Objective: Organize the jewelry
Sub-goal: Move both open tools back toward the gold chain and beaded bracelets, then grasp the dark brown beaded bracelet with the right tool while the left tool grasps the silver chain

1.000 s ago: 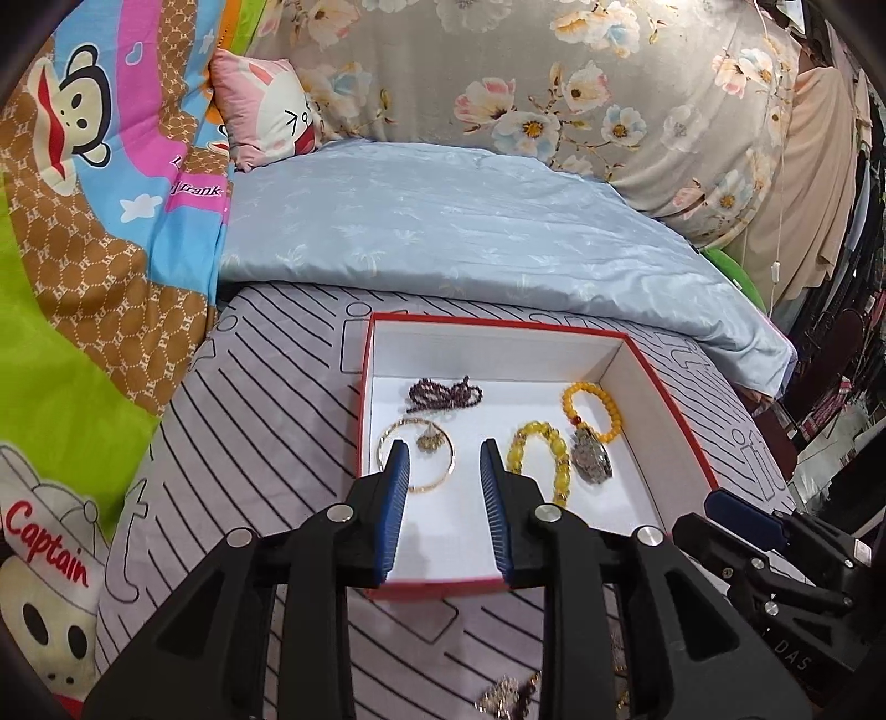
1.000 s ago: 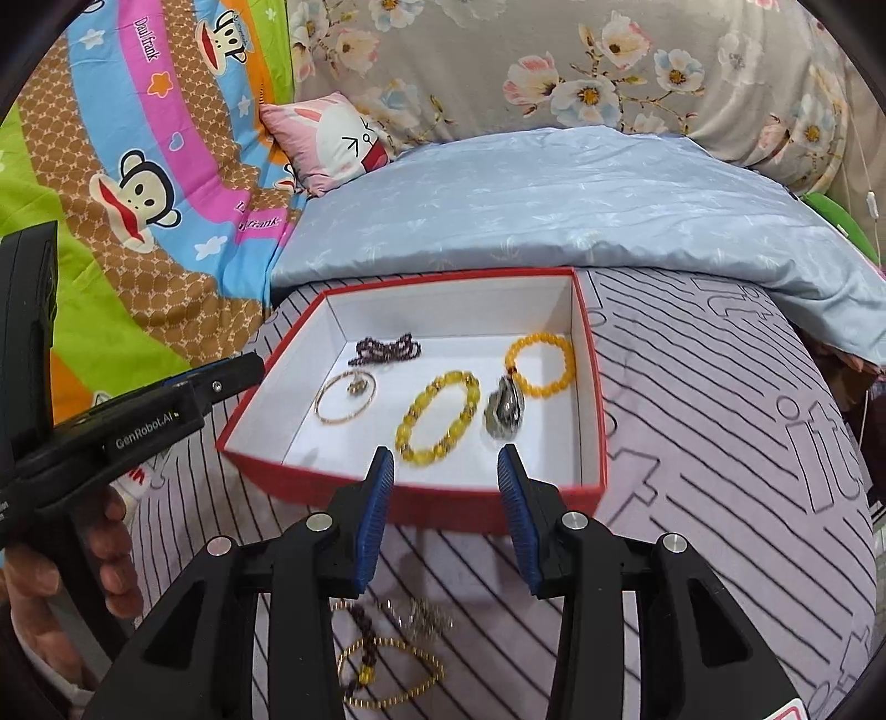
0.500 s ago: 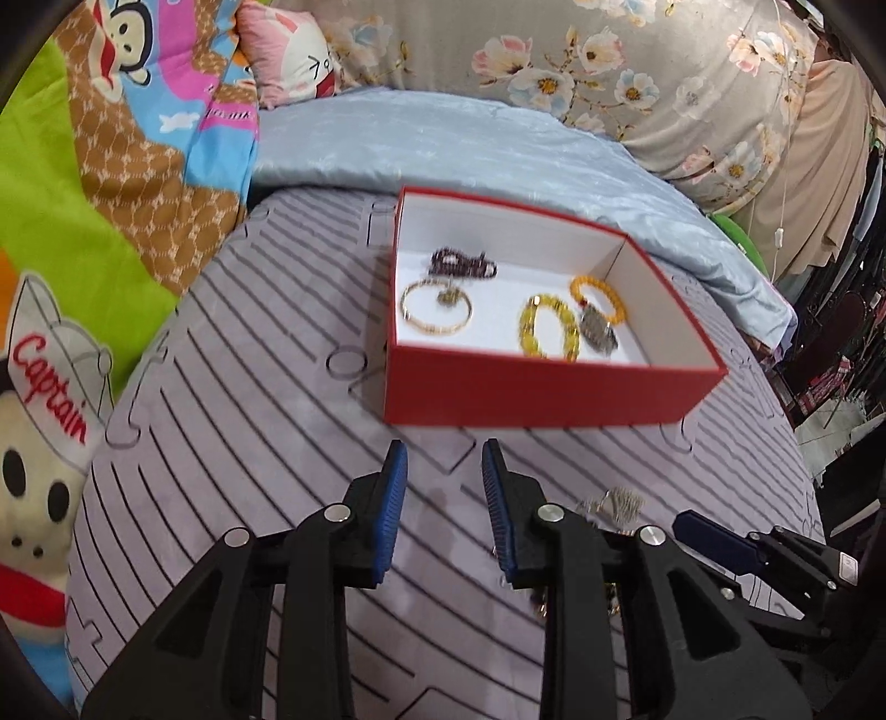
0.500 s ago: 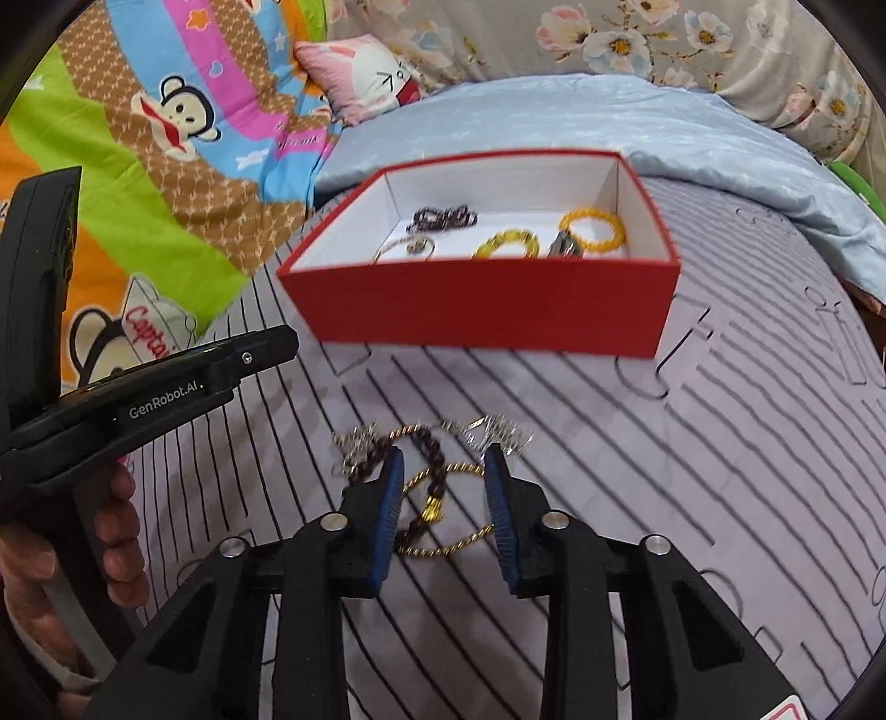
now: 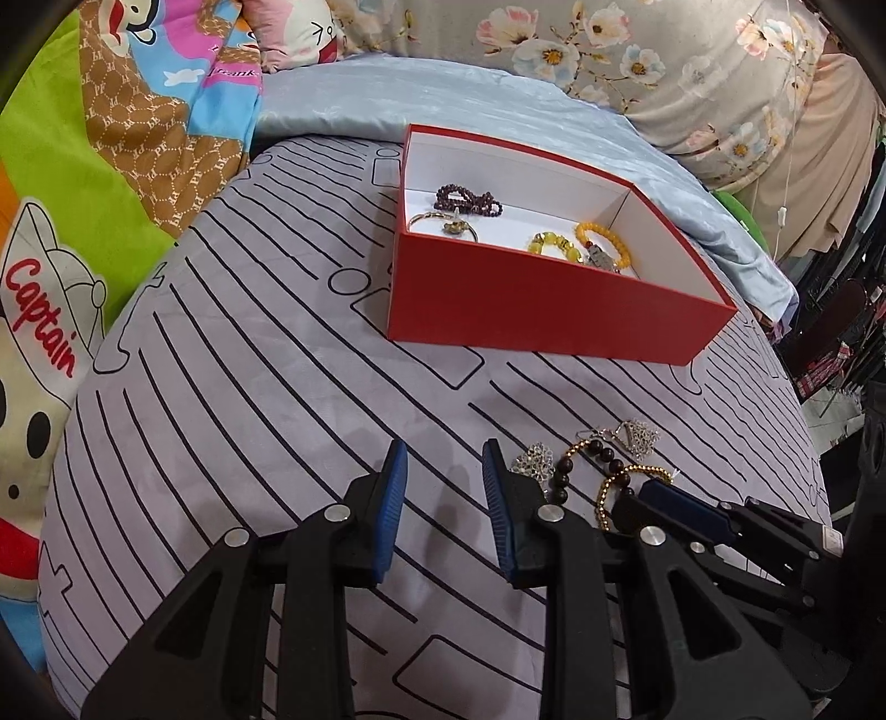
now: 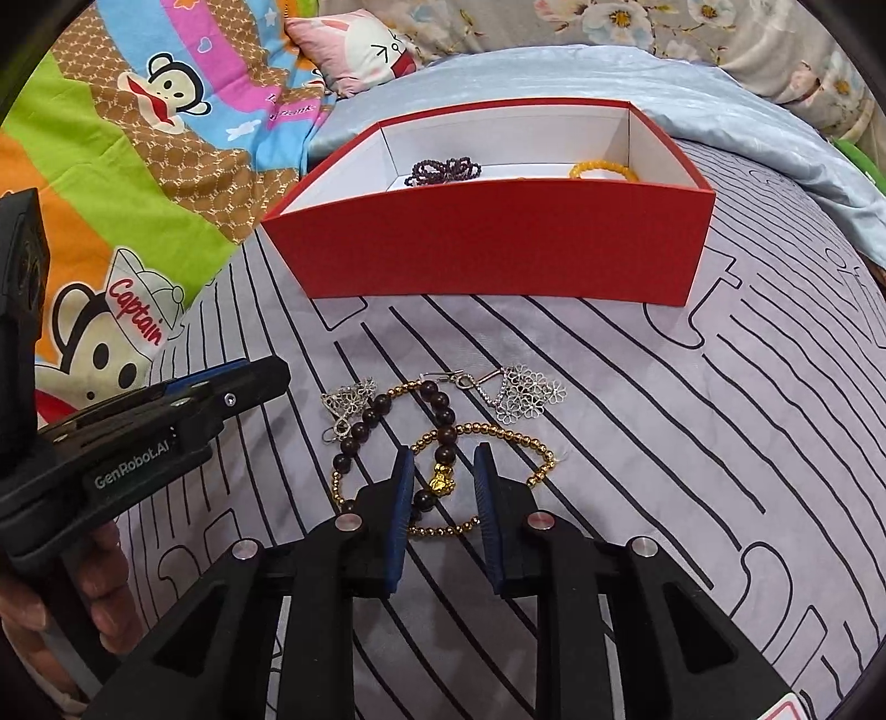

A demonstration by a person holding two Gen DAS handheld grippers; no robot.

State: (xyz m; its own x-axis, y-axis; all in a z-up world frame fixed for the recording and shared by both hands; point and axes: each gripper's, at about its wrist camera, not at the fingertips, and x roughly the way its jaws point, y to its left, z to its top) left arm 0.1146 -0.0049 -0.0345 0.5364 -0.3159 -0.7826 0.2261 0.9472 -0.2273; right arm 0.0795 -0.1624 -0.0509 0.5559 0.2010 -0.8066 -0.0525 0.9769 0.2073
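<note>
A red box with white inside holds a purple bead string, a gold bangle, a yellow bead bracelet, an orange bead bracelet and a grey pendant. In front of it on the mat lie a dark bead bracelet, a gold bead bracelet and two silver flower earrings. My right gripper is open, its jaws either side of the gold charm. My left gripper is open and empty, just left of the pile.
The grey striped mat lies on a bed. A pale blue quilt and floral bedding sit behind the box. A cartoon blanket is on the left. Clothes hang at the far right.
Both grippers have pulled back from over the box and come down to the mat. The right one now straddles the loose bracelets; the left one sits beside them.
</note>
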